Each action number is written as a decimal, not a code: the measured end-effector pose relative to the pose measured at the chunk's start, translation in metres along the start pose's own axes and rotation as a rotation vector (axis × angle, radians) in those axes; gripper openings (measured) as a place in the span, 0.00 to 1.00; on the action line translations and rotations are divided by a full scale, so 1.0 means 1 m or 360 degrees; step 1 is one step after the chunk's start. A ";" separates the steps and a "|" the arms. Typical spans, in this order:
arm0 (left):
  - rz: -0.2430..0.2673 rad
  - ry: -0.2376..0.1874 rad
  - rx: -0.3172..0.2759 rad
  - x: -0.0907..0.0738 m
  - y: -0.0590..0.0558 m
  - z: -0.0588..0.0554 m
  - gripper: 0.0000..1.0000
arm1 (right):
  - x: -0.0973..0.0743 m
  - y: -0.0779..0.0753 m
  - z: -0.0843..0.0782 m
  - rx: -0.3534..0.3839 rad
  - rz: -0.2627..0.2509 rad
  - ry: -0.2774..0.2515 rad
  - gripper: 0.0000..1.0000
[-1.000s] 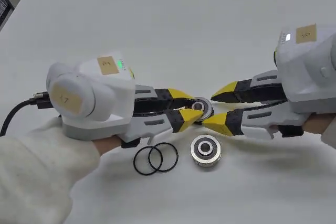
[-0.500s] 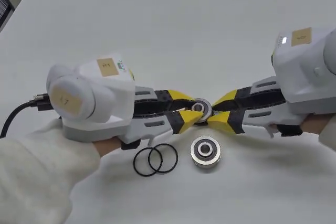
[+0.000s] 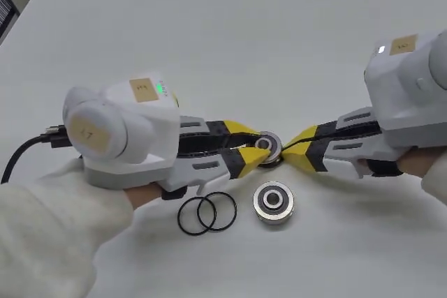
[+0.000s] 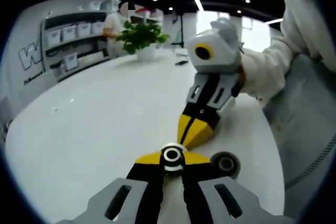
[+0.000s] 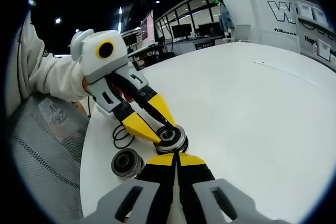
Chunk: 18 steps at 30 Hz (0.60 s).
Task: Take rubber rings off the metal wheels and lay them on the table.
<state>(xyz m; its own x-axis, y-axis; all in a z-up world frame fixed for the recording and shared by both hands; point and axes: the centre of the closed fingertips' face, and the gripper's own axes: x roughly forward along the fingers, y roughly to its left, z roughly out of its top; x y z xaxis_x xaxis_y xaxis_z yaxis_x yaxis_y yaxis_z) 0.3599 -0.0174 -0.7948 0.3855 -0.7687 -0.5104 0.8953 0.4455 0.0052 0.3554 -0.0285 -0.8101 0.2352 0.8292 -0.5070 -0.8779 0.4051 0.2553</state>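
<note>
Left gripper (image 3: 258, 144) clenched on a metal wheel (image 3: 268, 144) at mid-scene, over the white table (image 3: 140, 26). Right gripper (image 3: 288, 149) lies to the right, jaws pressed together, tips touching that wheel's right edge; whether they pinch anything between them, cannot tell. Near side: second wheel (image 3: 273, 200) flat on the table, with two loose rubber rings (image 3: 207, 212) overlapping each other just left of it.
</note>
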 end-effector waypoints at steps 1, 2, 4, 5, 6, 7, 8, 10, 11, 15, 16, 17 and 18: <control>0.0000 0.0000 0.0001 0.000 0.000 0.000 0.13 | -0.001 -0.001 0.001 0.0029 -0.0011 -0.0009 0.00; -0.0001 0.0000 0.0004 0.000 0.000 0.000 0.13 | -0.002 -0.003 0.002 0.0046 -0.0019 -0.0023 0.00; -0.0002 -0.0002 0.0003 0.000 0.000 0.000 0.13 | -0.004 -0.004 0.005 0.0149 -0.0011 -0.0055 0.00; -0.0002 -0.0002 0.0004 0.000 0.000 0.000 0.13 | -0.004 -0.005 0.005 0.0183 -0.0010 -0.0065 0.00; -0.0001 -0.0002 0.0004 0.000 0.000 0.000 0.13 | -0.004 -0.007 0.005 0.0223 -0.0005 -0.0079 0.00; -0.0001 -0.0002 0.0004 0.000 0.000 0.000 0.13 | -0.004 -0.007 0.004 0.0271 0.0002 -0.0086 0.00; -0.0002 -0.0002 0.0004 0.000 0.000 0.000 0.13 | -0.004 -0.007 0.005 0.0327 0.0014 -0.0109 0.00; -0.0002 -0.0003 0.0002 0.000 0.000 0.000 0.13 | -0.006 -0.007 0.006 0.0430 0.0040 -0.0141 0.00; -0.0003 -0.0004 0.0000 0.000 0.000 0.000 0.13 | -0.006 -0.007 0.007 0.0461 0.0052 -0.0159 0.00; -0.0005 -0.0005 0.0002 0.001 -0.001 0.000 0.13 | -0.008 -0.008 0.010 0.0566 0.0086 -0.0197 0.00; -0.0006 -0.0005 0.0006 0.001 -0.001 0.000 0.13 | -0.008 -0.007 0.011 0.0575 0.0090 -0.0203 0.00; -0.0007 -0.0005 0.0010 0.001 -0.001 0.000 0.13 | -0.007 -0.006 0.012 0.0585 0.0098 -0.0206 0.00; -0.0008 -0.0004 0.0015 0.001 -0.002 0.000 0.13 | -0.007 -0.006 0.012 0.0585 0.0097 -0.0204 0.00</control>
<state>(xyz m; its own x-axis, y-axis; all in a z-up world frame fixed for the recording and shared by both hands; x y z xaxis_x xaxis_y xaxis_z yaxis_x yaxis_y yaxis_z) 0.3590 -0.0192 -0.7953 0.3816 -0.7721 -0.5081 0.8992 0.4373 0.0108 0.3635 -0.0322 -0.7981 0.2577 0.8881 -0.3806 -0.6896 0.4449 0.5714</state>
